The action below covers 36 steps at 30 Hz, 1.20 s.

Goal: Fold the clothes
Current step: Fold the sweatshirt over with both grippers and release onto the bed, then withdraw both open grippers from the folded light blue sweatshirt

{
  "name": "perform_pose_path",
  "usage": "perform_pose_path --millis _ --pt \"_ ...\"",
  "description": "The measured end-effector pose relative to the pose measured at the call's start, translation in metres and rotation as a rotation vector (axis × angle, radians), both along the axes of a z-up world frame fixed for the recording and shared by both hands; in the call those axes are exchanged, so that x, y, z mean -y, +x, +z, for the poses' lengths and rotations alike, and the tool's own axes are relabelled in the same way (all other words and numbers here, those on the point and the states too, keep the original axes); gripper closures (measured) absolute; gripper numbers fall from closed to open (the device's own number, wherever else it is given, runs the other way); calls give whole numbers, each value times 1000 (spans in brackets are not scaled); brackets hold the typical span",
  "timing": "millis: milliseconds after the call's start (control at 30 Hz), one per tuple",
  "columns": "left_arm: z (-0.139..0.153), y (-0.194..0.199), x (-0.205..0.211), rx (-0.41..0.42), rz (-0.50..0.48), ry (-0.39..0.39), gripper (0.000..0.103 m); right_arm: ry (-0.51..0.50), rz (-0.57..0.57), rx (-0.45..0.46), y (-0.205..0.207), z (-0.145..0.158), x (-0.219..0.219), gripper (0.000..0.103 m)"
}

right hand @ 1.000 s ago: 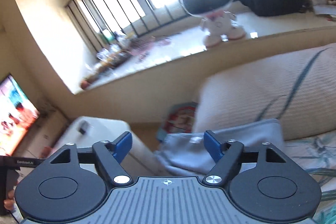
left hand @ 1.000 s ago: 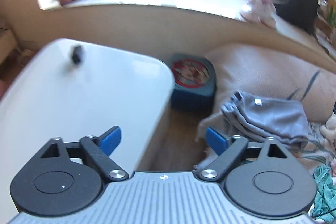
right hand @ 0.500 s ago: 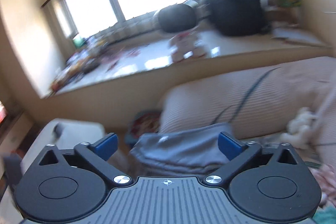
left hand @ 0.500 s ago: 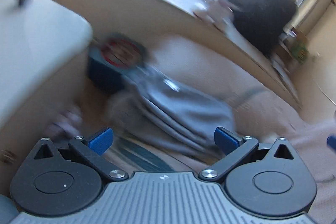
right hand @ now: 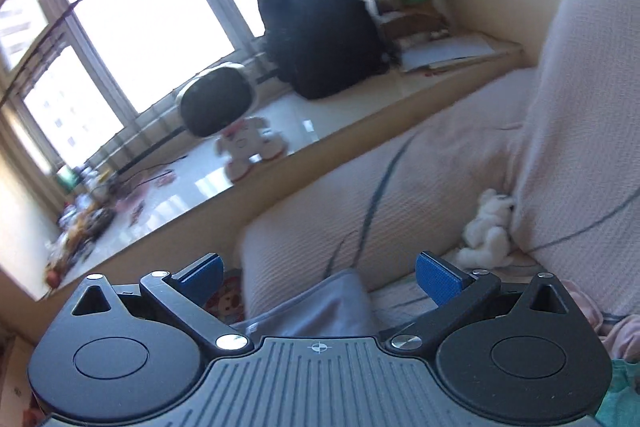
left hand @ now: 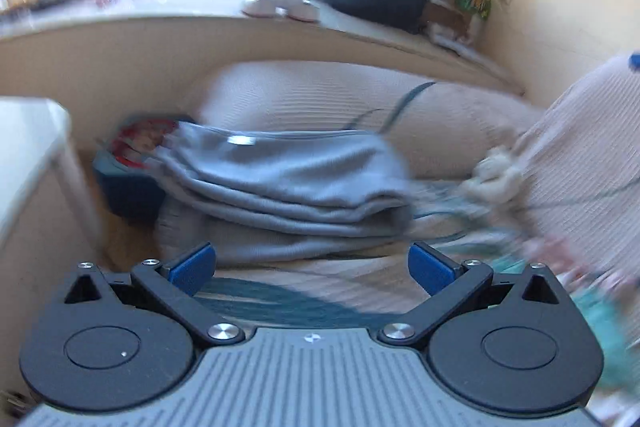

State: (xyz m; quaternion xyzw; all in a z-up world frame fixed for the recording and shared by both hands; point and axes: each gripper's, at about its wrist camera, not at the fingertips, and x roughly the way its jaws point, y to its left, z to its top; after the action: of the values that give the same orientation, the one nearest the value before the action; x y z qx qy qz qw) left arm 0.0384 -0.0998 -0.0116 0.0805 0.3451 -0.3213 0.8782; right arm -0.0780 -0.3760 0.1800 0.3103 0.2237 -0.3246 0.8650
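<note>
Just ahead of the left gripper [left hand: 311, 267], whose jaws have just finished opening and stand wide with nothing between them, a grey garment [left hand: 288, 195] lies folded in neat layers on the sofa seat [left hand: 332, 283] against a beige cushion [left hand: 320, 99]. The right gripper [right hand: 319, 277] is likewise spread wide and empty, the same garment below its tips. That piece looks done; teal fabric [left hand: 608, 331] bunched beside the left gripper's right finger seemingly awaits folding.

The right tool [right hand: 318, 277] stands wide apart, nothing between its blue pads [right hand: 438, 283], above a folded grey garment [right hand: 320, 311] on the sofa [right hand: 400, 195]; a white plush toy [right hand: 486, 231] sits nearby.
</note>
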Motion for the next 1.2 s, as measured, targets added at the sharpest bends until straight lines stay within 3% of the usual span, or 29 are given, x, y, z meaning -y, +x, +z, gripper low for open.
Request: perform_pose_path --millis 133,200,333,367,467,533,600,667,800,867,967,1033,1133,1200 --pt "15 11 -40 81 113 189 0 -183 -82 -94 -6 -15 10 0" --pt "43 12 -55 91 174 253 0 -183 -27 -136 -3 -33 6 0" --pt "101 2 -67 50 231 369 0 34 193 -75 4 -76 -10 0" --pt "113 -4 -66 37 217 362 0 103 218 -63 5 -87 -14 0" --pt "124 -19 -55 25 296 314 0 244 242 -102 4 -116 -26 0" --pt "107 -32 -31 49 337 311 0 260 231 -166 -3 -132 -31 0" --pt "75 -44 7 41 313 338 0 221 173 -219 -15 -143 -31 0" --pt "37 -55 47 21 271 381 0 140 76 -285 -26 -148 -26 0" --pt "-29 -82 112 160 284 528 0 -53 -21 -345 -37 -153 -18 0" --pt "-49 -86 133 160 277 567 0 -166 -56 -391 -37 -155 -11 0" --pt "-69 -84 152 227 306 604 0 -282 -55 -480 -40 -159 0 0" --pt "-81 -71 155 171 289 629 0 -282 -45 -486 -48 -162 5 0" --pt "-88 -58 148 80 276 643 0 -194 -50 -476 -58 -174 13 0" --pt "-84 -57 141 120 247 665 0 -194 -51 -507 -54 -182 13 0"
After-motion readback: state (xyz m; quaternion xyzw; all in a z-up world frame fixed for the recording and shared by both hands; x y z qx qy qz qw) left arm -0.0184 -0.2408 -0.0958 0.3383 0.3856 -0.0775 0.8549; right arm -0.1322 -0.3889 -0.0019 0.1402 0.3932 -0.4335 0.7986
